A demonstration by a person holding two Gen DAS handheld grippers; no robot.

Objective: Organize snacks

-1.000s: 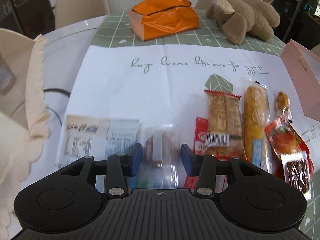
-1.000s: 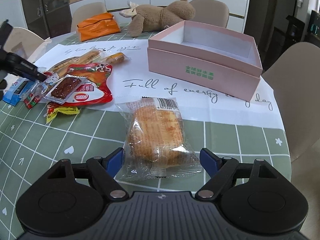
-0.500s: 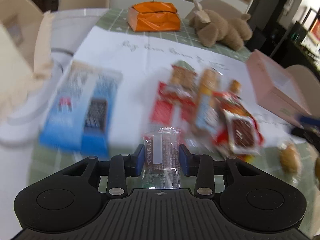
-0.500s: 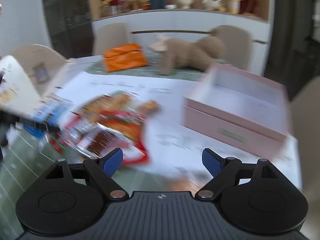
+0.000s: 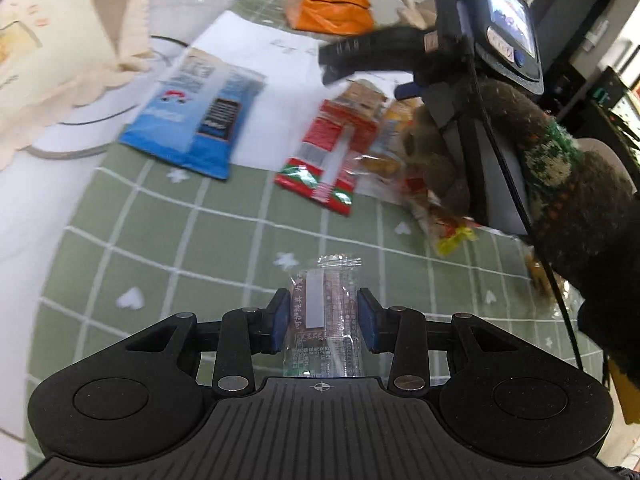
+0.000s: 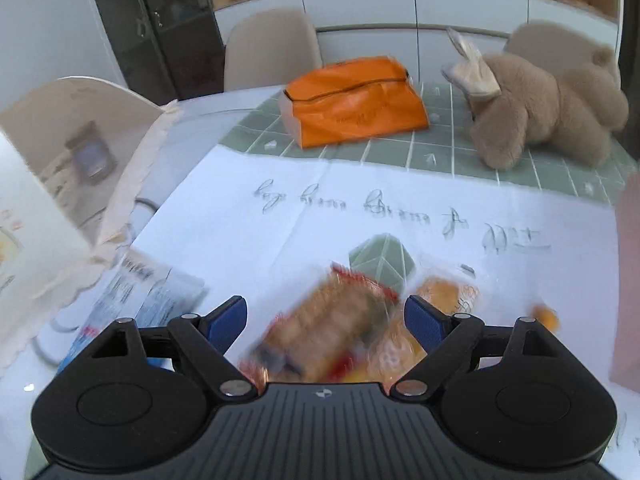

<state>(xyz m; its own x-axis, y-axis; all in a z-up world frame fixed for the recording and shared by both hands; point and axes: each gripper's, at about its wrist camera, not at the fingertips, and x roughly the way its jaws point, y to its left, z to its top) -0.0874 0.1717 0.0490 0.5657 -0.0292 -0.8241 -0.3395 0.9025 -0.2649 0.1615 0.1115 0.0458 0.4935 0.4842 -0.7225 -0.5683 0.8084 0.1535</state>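
Observation:
My left gripper (image 5: 323, 314) is shut on a small clear snack packet (image 5: 334, 280) with a white strip, held just above the green checked tablecloth (image 5: 200, 248). My right gripper (image 6: 324, 316) stands open over the blurred pile of snacks, a cracker packet (image 6: 328, 320) below the gap and nothing between its pads. In the left wrist view a knitted sleeve (image 5: 560, 184) carries that gripper over the pile. A red packet (image 5: 332, 156) and a blue packet (image 5: 196, 116) lie beside it.
An orange bag (image 6: 356, 104) and a plush toy (image 6: 540, 108) sit at the table's far side. A cream paper bag (image 6: 60, 160) stands at the left. The pink box's (image 6: 628, 280) wall shows at the right edge. White lettered paper (image 6: 320, 208) lies under the snacks.
The left gripper closed on the clear packet and carried it back off the paper to the green cloth. The right gripper left the bun packet and swung left over the snack pile, still open.

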